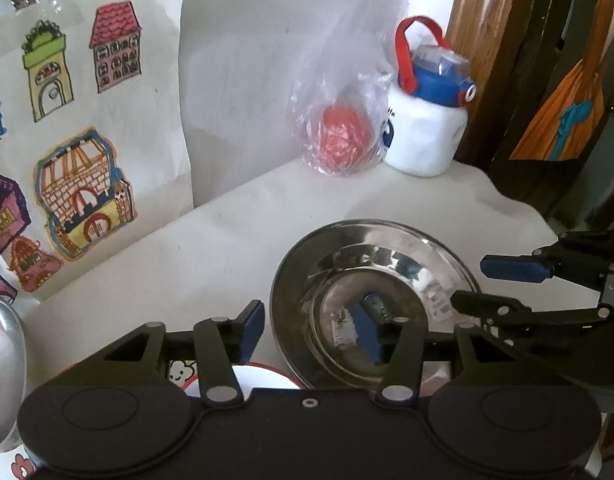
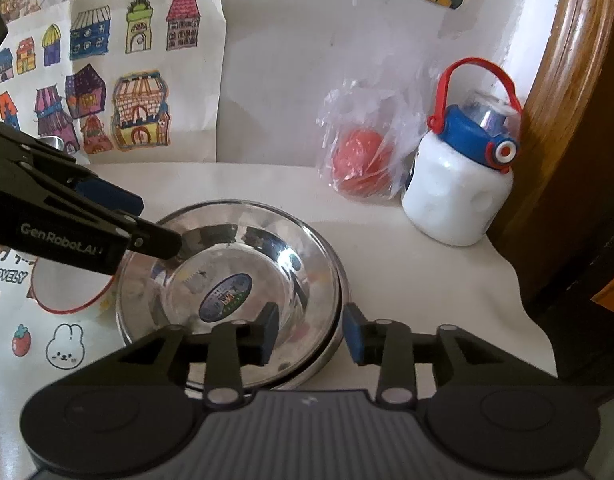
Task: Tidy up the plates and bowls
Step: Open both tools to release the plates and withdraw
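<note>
Round polished steel bowl [image 2: 231, 292], oval sticker in its flat base, is nested in a wider steel plate [image 2: 339, 300] at centre of the white cloth-covered table [image 2: 427, 280]. Right gripper [image 2: 311, 338] has its blue-padded jaws spread across the bowl's 5 o'clock rim, one pad inside and one outside; left gripper [image 1: 315, 334] likewise gapes over the 9 o'clock rim. White red-rimmed plate [image 2: 67, 292] at 9 o'clock, crinkly plastic bag [image 2: 367, 152] and white bottle [image 2: 459, 196] at 1–2 o'clock.
</note>
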A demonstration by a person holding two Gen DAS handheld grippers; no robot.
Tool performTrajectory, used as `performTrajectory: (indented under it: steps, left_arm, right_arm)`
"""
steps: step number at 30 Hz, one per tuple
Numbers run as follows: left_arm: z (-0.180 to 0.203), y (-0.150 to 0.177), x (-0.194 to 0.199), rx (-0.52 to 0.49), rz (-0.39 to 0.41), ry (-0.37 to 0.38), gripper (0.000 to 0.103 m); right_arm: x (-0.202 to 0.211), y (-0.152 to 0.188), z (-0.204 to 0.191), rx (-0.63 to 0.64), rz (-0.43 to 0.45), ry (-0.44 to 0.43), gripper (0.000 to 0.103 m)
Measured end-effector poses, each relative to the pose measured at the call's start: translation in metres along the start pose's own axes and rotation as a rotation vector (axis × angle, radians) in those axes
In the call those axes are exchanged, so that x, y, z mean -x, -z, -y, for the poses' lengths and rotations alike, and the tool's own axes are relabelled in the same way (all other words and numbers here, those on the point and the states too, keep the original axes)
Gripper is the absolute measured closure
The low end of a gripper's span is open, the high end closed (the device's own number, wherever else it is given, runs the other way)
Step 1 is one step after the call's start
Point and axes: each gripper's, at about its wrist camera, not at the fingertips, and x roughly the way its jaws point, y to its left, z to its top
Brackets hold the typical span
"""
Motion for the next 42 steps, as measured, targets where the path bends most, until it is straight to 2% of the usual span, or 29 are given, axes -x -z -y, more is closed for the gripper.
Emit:
performTrajectory:
  steps: [1, 3, 5, 7, 9, 14, 23, 30, 36, 42]
  left_arm:
    - [0.000, 0.000, 0.003, 0.000, 0.006, 0.000, 0.046]
    - [0.000, 0.000, 0.011, 0.003, 0.023, 0.004, 0.042]
    - [0.000, 0.001, 0.019, 0.008, 0.040, 0.006, 0.035]
    - [-0.001, 0.002, 0.029, 0.016, 0.058, 0.006, 0.030]
    - [-0.002, 0.003, 0.039, 0.025, 0.078, 0.007, 0.024]
    - [-0.010, 0.012, 0.066, 0.051, 0.144, -0.003, 0.010]
    - [-0.047, 0.044, 0.120, 0.136, 0.225, -0.007, 0.001]
    - [-0.083, 0.083, 0.169, 0.193, 0.288, -0.035, 0.001]
    - [-0.107, 0.124, 0.200, 0.210, 0.322, -0.060, 0.001]
    - [-0.125, 0.163, 0.214, 0.188, 0.312, -0.093, 0.001]
  right_arm:
    - [0.003, 0.000, 0.000, 0.001, 0.007, 0.001, 0.058]
    - [0.011, -0.001, -0.002, -0.002, 0.027, 0.003, 0.046]
    - [0.019, -0.002, -0.005, -0.005, 0.045, 0.008, 0.041]
    - [0.028, -0.001, -0.008, -0.004, 0.063, 0.017, 0.031]
    - [0.038, -0.001, -0.012, -0.001, 0.088, 0.038, 0.016]
    - [0.062, -0.002, -0.027, 0.010, 0.143, 0.070, 0.003]
    - [0.105, 0.000, -0.068, -0.002, 0.207, 0.065, 0.000]
    - [0.137, 0.018, -0.101, -0.096, 0.269, 0.000, 0.000]
    - [0.145, 0.044, -0.121, -0.213, 0.297, -0.049, 0.000]
    - [0.138, 0.057, -0.147, -0.195, 0.274, -0.065, 0.000]
